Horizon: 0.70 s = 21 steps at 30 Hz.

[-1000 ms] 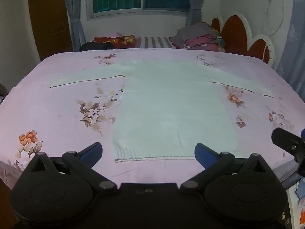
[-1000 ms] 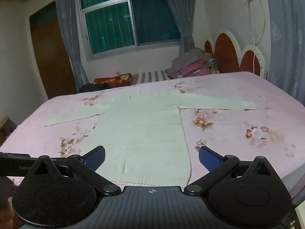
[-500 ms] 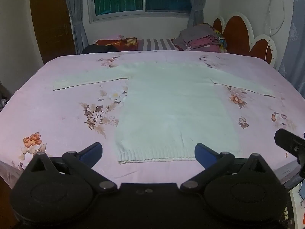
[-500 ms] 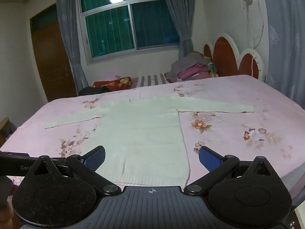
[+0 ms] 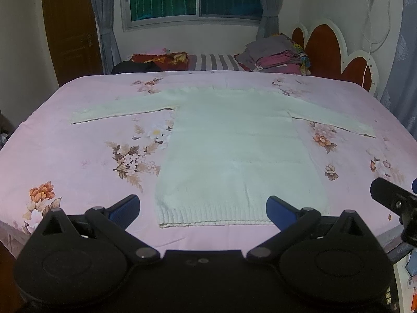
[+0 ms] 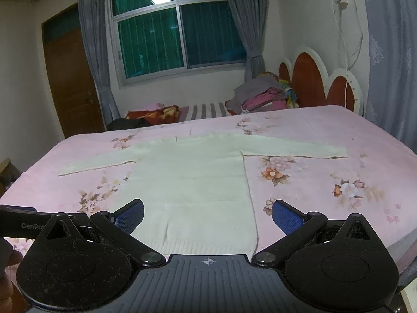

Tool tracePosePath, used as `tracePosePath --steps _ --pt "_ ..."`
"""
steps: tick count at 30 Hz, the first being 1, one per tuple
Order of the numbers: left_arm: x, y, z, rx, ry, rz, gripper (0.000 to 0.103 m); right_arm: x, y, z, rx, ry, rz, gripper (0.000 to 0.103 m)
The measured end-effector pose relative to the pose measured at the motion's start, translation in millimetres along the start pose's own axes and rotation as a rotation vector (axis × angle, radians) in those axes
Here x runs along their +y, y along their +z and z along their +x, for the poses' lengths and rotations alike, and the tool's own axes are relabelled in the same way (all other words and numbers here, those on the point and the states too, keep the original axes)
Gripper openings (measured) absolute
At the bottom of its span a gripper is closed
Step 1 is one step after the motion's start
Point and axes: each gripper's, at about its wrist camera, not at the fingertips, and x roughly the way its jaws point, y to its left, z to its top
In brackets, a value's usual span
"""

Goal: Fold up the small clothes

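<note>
A pale white knitted sweater lies flat on the pink floral bedsheet, both sleeves spread out to the sides, hem nearest me. It also shows in the right wrist view. My left gripper is open and empty, held just short of the hem. My right gripper is open and empty, above the hem's right part. The right gripper also shows at the right edge of the left wrist view.
A pile of folded clothes sits beyond the bed near the red and white headboard. A striped cushion and dark items lie at the far edge. A window and a wooden door are behind.
Both grippers have lifted and drawn back slightly, so the sweater sits a little lower and smaller in view. Both jaws stay open.
</note>
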Motion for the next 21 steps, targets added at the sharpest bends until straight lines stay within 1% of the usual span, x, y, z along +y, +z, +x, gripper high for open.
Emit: tracePosePath --steps 11,21 --pt "2.7 0.0 -2.9 0.003 -0.011 -0.019 0.103 -1.2 -2.4 2.4 0.004 0.001 0.004 0.103" --pt "-0.9 0.5 -3.5 0.004 -0.014 -0.006 0.103 -5.0 -6.0 2.7 0.003 -0.013 0.023 0.103"
